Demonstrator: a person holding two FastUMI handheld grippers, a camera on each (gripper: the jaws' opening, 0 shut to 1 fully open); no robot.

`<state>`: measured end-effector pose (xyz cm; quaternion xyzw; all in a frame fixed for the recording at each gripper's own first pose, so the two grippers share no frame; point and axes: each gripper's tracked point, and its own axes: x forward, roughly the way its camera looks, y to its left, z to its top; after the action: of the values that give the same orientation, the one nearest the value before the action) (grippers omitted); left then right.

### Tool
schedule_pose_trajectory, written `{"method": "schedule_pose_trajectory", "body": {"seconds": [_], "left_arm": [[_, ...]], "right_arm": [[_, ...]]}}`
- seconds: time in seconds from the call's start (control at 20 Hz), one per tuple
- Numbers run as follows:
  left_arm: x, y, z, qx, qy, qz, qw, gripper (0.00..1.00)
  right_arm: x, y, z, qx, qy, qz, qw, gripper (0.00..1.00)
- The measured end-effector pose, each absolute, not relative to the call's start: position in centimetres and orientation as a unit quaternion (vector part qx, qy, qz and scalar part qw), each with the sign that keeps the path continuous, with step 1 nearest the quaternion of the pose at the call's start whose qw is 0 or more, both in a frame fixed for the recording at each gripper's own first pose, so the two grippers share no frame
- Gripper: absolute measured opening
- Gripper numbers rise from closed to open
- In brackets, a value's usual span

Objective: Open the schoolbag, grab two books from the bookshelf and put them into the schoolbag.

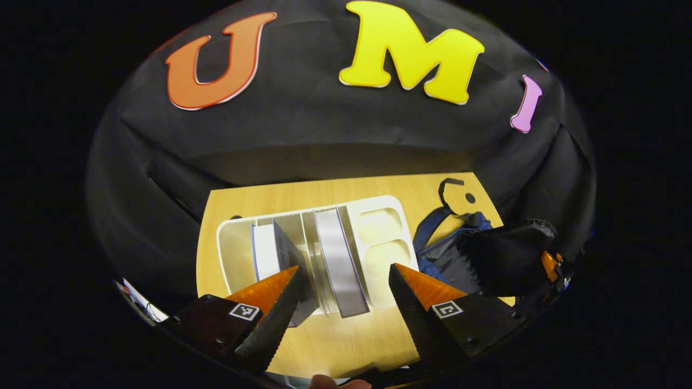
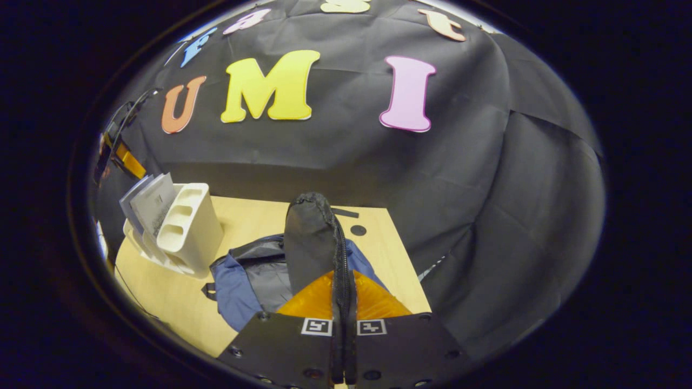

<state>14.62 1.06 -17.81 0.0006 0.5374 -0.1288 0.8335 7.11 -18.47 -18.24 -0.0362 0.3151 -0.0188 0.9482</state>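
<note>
In the left gripper view my left gripper (image 1: 344, 270) is open, hovering over the white bookshelf (image 1: 381, 216) on the wooden table. A grey book (image 1: 338, 259) stands between the fingers' line, and a white book with a blue edge (image 1: 265, 254) leans by the left finger. To the right lies the blue schoolbag (image 1: 435, 254), its black flap (image 1: 508, 254) lifted. In the right gripper view my right gripper (image 2: 343, 281) is shut on that black flap (image 2: 311, 237), holding it upright over the open schoolbag (image 2: 232, 292). The bookshelf (image 2: 189, 227) with its books (image 2: 148, 202) stands to the left.
The wooden table (image 1: 324, 335) ends just beyond the bag at the booth's black wall. A black strap (image 1: 451, 189) and a dark round spot (image 2: 358, 230) lie on the table behind the bag. Bare wood (image 2: 178, 308) shows in front of the shelf.
</note>
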Motion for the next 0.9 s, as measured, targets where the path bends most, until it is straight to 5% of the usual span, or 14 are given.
{"method": "schedule_pose_trajectory", "body": {"seconds": [0.5, 0.9], "left_arm": [[14.7, 0.8, -25.7, -0.022, 0.691, -0.058, 0.721, 1.00], [14.8, 0.8, -28.4, -0.016, 0.719, -0.027, 0.694, 0.77]], "right_arm": [[6.5, -20.1, -19.0, 0.009, 0.313, -0.030, 0.949, 0.02], [6.8, -20.6, -19.9, 0.028, 0.315, -0.032, 0.948, 0.02]]}}
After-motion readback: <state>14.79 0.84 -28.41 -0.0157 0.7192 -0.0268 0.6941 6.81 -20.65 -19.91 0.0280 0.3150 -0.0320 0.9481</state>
